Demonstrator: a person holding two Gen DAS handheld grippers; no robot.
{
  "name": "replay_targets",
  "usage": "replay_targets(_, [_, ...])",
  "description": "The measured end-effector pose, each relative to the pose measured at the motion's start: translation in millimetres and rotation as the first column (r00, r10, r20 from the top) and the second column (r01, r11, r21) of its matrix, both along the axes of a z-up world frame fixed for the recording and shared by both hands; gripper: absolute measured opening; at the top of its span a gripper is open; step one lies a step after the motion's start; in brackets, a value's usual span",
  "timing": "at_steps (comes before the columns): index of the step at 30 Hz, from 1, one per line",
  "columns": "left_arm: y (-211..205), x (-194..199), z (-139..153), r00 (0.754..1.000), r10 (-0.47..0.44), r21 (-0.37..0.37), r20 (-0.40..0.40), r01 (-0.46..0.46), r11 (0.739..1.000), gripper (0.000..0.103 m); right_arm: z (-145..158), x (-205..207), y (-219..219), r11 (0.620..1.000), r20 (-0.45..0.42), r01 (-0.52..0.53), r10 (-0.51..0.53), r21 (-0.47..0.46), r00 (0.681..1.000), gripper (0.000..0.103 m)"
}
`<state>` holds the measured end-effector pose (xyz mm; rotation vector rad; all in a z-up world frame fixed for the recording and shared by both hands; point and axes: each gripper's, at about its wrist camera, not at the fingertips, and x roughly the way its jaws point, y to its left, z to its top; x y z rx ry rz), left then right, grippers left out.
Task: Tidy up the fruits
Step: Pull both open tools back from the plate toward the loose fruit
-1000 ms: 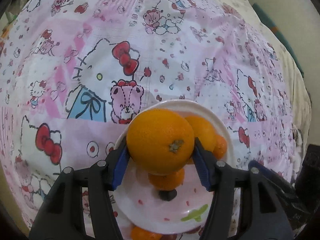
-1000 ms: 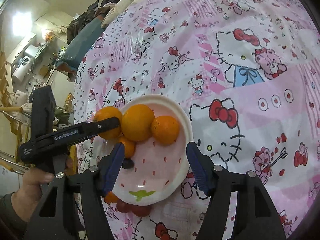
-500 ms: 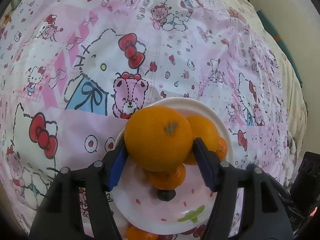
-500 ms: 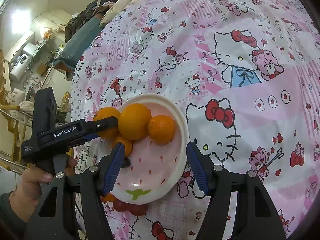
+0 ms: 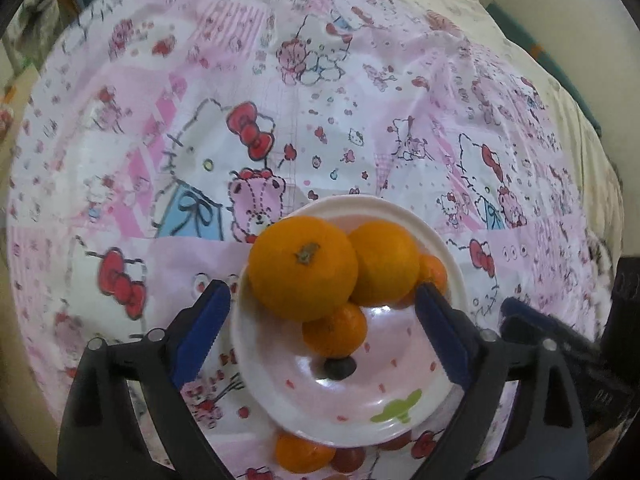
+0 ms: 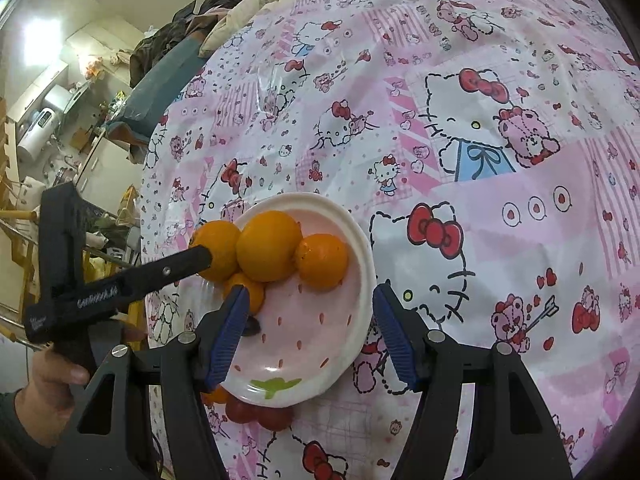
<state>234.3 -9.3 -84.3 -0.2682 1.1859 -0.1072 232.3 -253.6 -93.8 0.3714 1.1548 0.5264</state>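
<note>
Half a second ago the big orange [image 5: 302,267] was clamped between the blue pads of the left claw [image 5: 320,332]; now the jaws are spread wide and nothing is held. The orange has been set on the plate's [image 5: 404,412] far edge, touching a second orange [image 5: 386,262] and a smaller one [image 5: 335,330]. This placing is judged finished. The right claw [image 6: 310,330] is also open and empty, hanging over the plate. Some small fruits [image 6: 260,414] are left on the cloth just beside the plate. The surface is covered by a pink cartoon-cat cloth [image 6: 500,200]; a cluttered room is seen behind.
</note>
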Motion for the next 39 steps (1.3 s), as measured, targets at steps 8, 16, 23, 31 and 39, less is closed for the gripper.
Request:
replay_targets(8, [8,-33,32,0.998,0.003,0.082,0.065,-0.008,0.997,0.092,16,-21,-6,0.999,0.023,0.026,-0.027,0.019,0.999,0.068])
replay_targets(16, [8,-77,51,0.995,0.004,0.103,0.098,-0.014,0.995,0.092,34,-50,-8,1.000,0.060,0.013,-0.014,0.017,0.998,0.068])
replay_targets(23, [-2,-113,52,0.995,-0.005,0.123,0.098,-0.008,0.992,0.092,35,-77,-13,0.999,0.047,0.026,-0.027,0.028,0.999,0.068])
replay_targets(31, [-16,-148,47,0.991,-0.048,0.144,0.124,0.030,0.989,0.092,33,-102,-15,0.999,0.031,0.027,-0.028,0.030,0.999,0.068])
replay_targets(39, [-21,-164,42,0.988,-0.055,0.147,0.144,0.033,0.989,0.092,24,-118,-13,1.000,0.000,0.031,-0.031,0.007,1.000,0.068])
